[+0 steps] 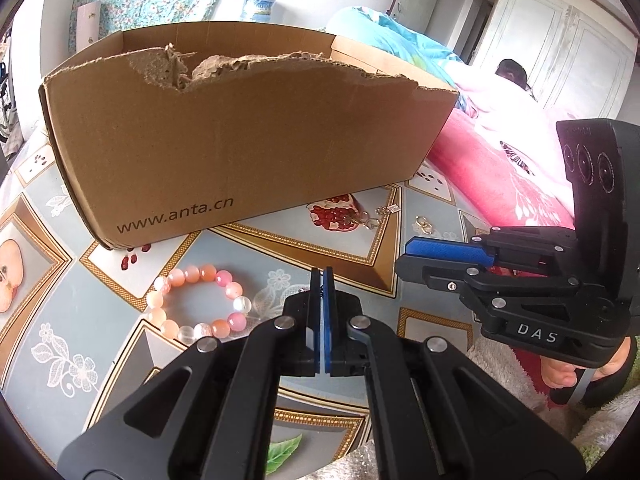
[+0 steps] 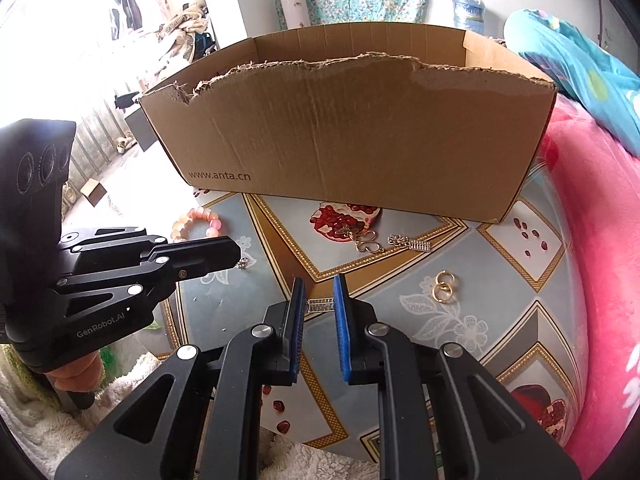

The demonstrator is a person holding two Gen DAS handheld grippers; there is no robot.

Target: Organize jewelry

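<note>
A: Status on the jewelry?

B: Early, I'd say. Bead bracelet [image 1: 199,304], gold rings [image 2: 442,287], gold charm [image 2: 365,241] and silver pendant [image 2: 410,243] all lie loose on the table [image 2: 500,280] in front of the cardboard box [image 2: 348,136]. I can't see inside the box.

A: Grippers?

B: Left gripper [image 1: 322,280]: pads pressed together, something tiny and dark pinched at the tips, can't tell what. A small silver piece [image 2: 242,263] lies just beside it. Right gripper [image 2: 319,286]: narrow gap, holding nothing, with a silver bar [image 2: 320,305] on the table between its fingers, not gripped.
</note>
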